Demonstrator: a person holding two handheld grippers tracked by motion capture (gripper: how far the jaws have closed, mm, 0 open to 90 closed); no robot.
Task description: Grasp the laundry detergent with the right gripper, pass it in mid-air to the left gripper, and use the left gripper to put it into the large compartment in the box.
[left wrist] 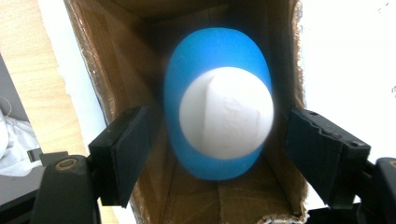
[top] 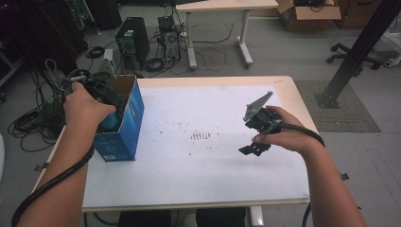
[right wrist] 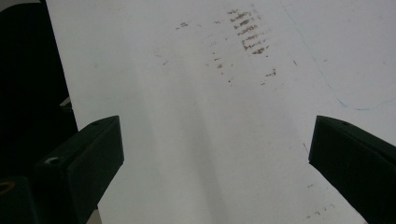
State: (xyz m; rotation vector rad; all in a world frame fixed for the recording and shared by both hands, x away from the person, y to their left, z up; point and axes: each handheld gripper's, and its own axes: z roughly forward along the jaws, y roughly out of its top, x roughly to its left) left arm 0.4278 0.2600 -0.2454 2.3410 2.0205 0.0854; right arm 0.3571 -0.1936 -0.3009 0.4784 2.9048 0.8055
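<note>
A blue cardboard box [top: 126,124] stands open-topped at the table's left edge. Inside it sits a blue bottle with a white cap [left wrist: 219,116], seen end-on, its blue also glimpsed at the box mouth [top: 111,120]. My left gripper [top: 101,94] hangs over the box opening; its jaws stand open on either side of the bottle [left wrist: 219,149], apart from it. My right gripper [top: 255,149] hovers low over the white table sheet at the right, open, with nothing between its jaws [right wrist: 215,154].
The white sheet [top: 198,165] covers the table and carries brown smudges [top: 201,136] near the middle. Beyond the table stand a computer tower [top: 134,40], cables, another desk [top: 222,7] and a black post [top: 359,47] at the right.
</note>
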